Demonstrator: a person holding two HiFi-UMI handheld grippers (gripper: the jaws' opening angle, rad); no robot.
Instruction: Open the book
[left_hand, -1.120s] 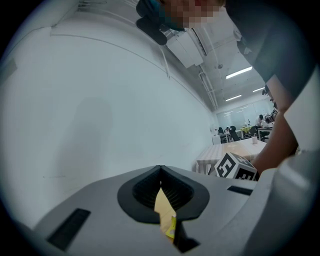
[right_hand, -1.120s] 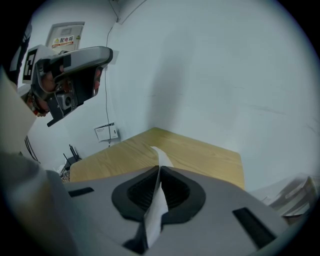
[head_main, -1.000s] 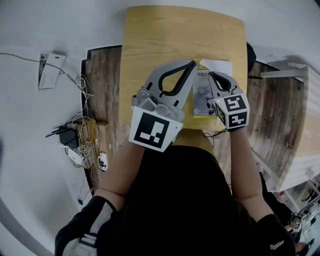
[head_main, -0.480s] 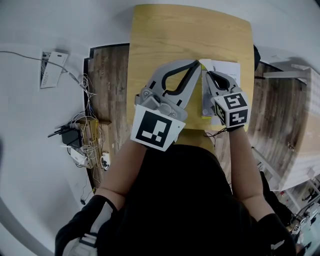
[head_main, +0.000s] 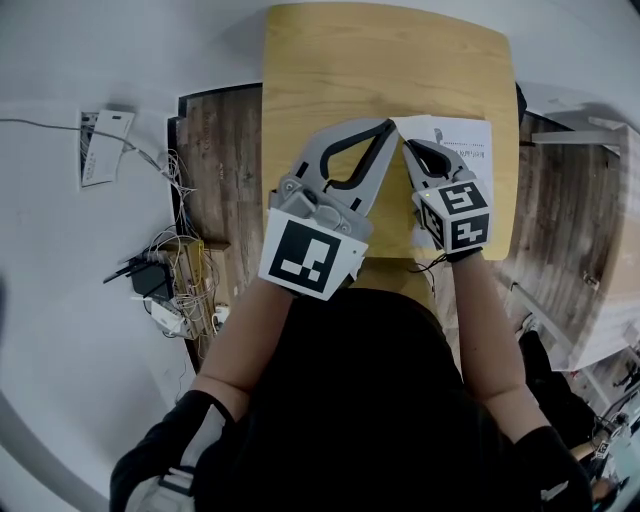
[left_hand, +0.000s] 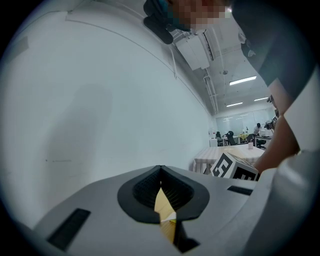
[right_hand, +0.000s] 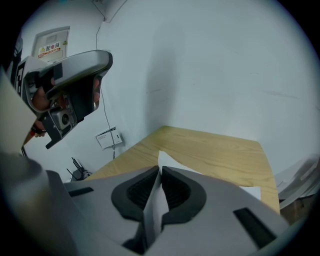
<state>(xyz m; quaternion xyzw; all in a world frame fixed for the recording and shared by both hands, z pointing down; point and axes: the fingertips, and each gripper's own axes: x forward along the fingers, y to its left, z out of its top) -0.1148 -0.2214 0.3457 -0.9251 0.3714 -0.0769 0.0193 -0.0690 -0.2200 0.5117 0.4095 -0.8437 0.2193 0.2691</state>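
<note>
White page (right_hand: 167, 162) of the book (head_main: 455, 140) nipped in the right claw (head_main: 410, 150) (left claw (head_main: 388, 130) clenched alongside)

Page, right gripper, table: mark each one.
page (head_main: 462, 138), head view, middle of the white sheet
right gripper (right_hand: 160, 169), right gripper view, midway between its fingertips
table (head_main: 350, 70), head view, bare wood at its far end

L claw (head_main: 388, 128), R claw (head_main: 408, 148) tips adjacent at book page (head_main: 458, 135) on wood table (head_main: 330, 60).
</note>
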